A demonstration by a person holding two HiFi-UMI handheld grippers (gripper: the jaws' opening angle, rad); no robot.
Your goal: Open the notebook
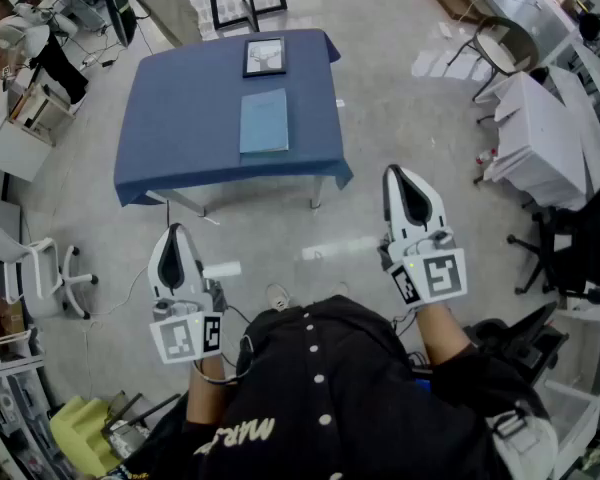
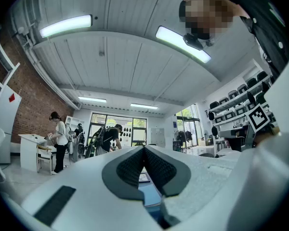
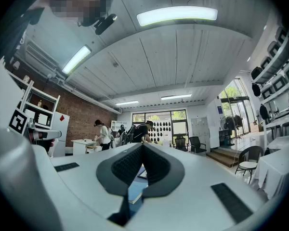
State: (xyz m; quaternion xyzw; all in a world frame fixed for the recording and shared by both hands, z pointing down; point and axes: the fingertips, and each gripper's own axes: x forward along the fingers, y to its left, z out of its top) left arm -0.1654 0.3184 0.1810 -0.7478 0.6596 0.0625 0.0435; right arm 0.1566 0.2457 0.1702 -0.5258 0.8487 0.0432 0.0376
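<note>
1. Both of your tongs are clenched with nothing between them. The left tongs (image 1: 177, 240) show their pads pressed together in the left gripper view (image 2: 144, 150). The right tongs (image 1: 400, 180) show the same in the right gripper view (image 3: 142, 148).
2. The notebook (image 1: 264, 121) lies shut and flat near the middle of the blue-covered worktop (image 1: 180, 118). It is ahead of you and well apart from both tongs.
3. Its long axis runs straight away from you, with one short edge facing you.
4. It sits between the lines of your two tongs, a little more toward the left one. Your right tongs are held further forward, so neither is plainly the nearer.
5. I cannot tell which long edge is the spine, so check that as you approach before choosing a side to lift.
6. A framed picture (image 1: 265, 56) lies just beyond the notebook's far edge, apart from it. Keep your reach short of it.
7. Only bare floor (image 1: 280, 233) lies between you and the worktop's near edge, so nothing blocks the approach.
8. A white chair (image 1: 40, 268) stands off to your left and a black office chair (image 1: 570, 248) off to your right. Both are clear of your path.
9. You will likely need to step in and release one pair of tongs before touching the cover.
</note>
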